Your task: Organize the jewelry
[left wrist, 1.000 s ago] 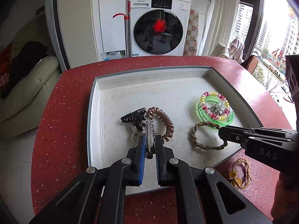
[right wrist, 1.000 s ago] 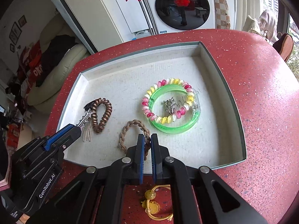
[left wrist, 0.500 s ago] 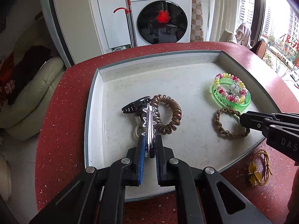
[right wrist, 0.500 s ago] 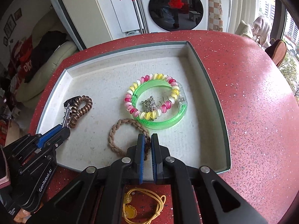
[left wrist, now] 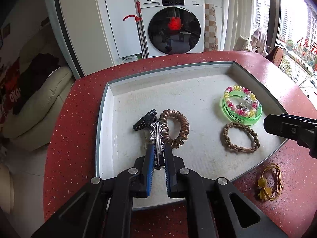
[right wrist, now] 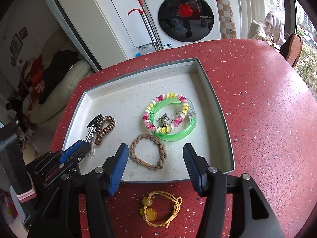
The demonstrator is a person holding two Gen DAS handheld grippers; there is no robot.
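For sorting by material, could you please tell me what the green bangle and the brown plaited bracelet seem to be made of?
Green bangle: likely clear plastic, glossy; light passes through it. Brown plaited bracelet: looks like braided cord or leather, matt; woven strands show.

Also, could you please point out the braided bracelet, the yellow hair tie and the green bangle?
braided bracelet (right wrist: 160,144): right wrist view, right braid.
yellow hair tie (right wrist: 175,202): right wrist view, cord loop.
green bangle (right wrist: 179,135): right wrist view, front wall.

washing machine (left wrist: 174,22): "Panasonic" | green bangle (left wrist: 242,112): "APP" (rest unreadable)
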